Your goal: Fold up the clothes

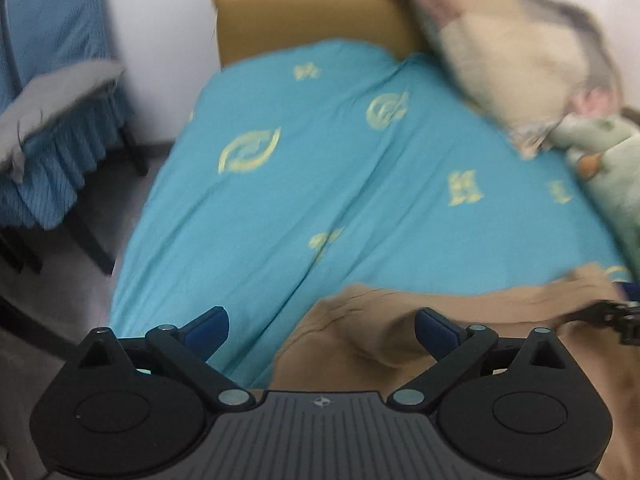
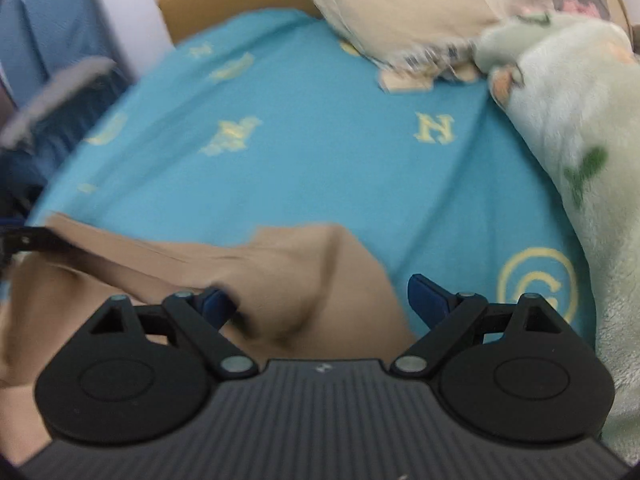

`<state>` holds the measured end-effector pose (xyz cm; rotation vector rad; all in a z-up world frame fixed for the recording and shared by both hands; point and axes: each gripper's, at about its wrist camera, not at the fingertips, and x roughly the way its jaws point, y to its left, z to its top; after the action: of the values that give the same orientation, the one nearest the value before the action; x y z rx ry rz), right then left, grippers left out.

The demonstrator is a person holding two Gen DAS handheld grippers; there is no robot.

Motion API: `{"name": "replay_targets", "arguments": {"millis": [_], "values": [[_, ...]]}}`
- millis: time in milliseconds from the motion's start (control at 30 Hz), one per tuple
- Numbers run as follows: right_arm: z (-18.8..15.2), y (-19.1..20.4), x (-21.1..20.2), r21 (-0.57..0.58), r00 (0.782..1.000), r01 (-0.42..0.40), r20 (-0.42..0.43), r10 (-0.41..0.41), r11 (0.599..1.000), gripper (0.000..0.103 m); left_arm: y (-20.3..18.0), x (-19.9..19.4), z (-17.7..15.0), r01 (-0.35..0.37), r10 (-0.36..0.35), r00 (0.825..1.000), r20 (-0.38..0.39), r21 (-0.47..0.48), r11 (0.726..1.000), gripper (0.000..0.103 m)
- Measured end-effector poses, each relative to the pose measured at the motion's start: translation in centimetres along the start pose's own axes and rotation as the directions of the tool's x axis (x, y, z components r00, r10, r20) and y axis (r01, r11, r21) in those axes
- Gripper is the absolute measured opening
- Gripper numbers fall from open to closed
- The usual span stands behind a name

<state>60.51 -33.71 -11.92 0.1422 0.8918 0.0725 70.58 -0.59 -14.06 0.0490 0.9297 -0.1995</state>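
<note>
A soft, rumpled tan garment (image 1: 460,320) lies bunched on the turquoise printed bedsheet (image 1: 320,160). The left gripper (image 1: 322,330) and right gripper (image 2: 320,300) hover over it, jaws spread wide, holding nothing.

Turquoise bed sheet (image 1: 304,184) with yellow prints, beige pillow (image 1: 508,60), green fleece blanket (image 2: 576,152), tan headboard (image 1: 304,12), blue-covered chair (image 1: 52,128).

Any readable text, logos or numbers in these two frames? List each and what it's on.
"N": yellow letter on the turquoise patterned bed sheet, right wrist view.
"C" inside a ring: yellow motif on the same sheet.
Other yellow motifs: too blurred to read.
Small emblem on the left tool's body: no readable text.
</note>
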Motion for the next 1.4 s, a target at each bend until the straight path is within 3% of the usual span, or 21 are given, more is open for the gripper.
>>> {"name": "replay_targets", "arguments": {"millis": [167,367,533,633,733,800,867,900,1033,1133,1300,1400], "values": [[-1.8,2.2,-6.0,-0.044,0.987,0.002,0.164,0.005,0.999,0.092,-1.8,-6.2,-1.6,-0.027,0.022,0.988,0.153,0.027,0.999,0.103],[-6.9,4.5,-15.6,-0.043,0.948,-0.002,0.317,0.015,0.999,0.092,-5.3,-17.3,-8.2,-0.041,0.038,0.953,0.3,0.004,0.999,0.103],[-13.4,7.0,-25.9,-0.054,0.91,-0.024,0.413,0.044,0.998,0.092,-8.3,-28.9,-17.6,0.0,0.021,0.928,0.372,-0.055,0.998,0.103],[-17.9,8.7,-31.2,-0.076,0.888,-0.038,0.454,0.068,0.996,0.069,-9.0,-34.4,-23.3,0.03,0.011,0.92,0.392,-0.097,0.995,0.103],[-22.0,9.5,-35.3,-0.068,0.873,-0.064,0.48,0.089,0.996,0.07,-9.9,-39.3,-28.9,0.042,0.013,0.911,0.413,-0.124,0.991,0.103],[-24.8,10.1,-38.0,-0.064,0.861,-0.081,0.498,0.102,0.995,0.071,-10.4,-41.5,-32.2,0.044,0.018,0.905,0.424,-0.135,0.99,0.103],[-27.6,10.7,-40.6,-0.059,0.849,-0.098,0.515,0.115,0.993,0.085,-10.3,-42.6,-34.9,0.05,0.018,0.906,0.422,-0.148,0.988,0.103],[-28.9,10.9,-41.8,-0.058,0.845,-0.104,0.522,0.119,0.993,0.085,-10.1,-42.9,-35.9,0.051,0.019,0.914,0.406,-0.162,0.985,0.103],[-32.0,11.1,-42.5,-0.073,0.857,-0.096,0.501,0.12,0.993,0.084,-8.0,-41.8,-37.2,0.067,0.02,0.932,0.361,-0.229,0.971,0.103],[-33.0,10.6,-41.9,-0.045,0.857,-0.096,0.504,0.106,0.994,0.084,-4.8,-38.4,-36.6,0.083,0.031,0.951,0.306,-0.35,0.933,0.1],[-34.0,9.0,-38.5,0.045,0.884,-0.111,0.461,0.078,0.993,0.084,2.2,-32.2,-36.3,0.114,0.041,0.972,0.231,-0.619,0.777,0.085],[-33.7,8.2,-35.7,0.084,0.906,-0.102,0.419,0.058,0.991,0.084,5.3,-28.7,-35.2,0.117,0.062,0.972,0.226,-0.697,0.707,0.077]]}}
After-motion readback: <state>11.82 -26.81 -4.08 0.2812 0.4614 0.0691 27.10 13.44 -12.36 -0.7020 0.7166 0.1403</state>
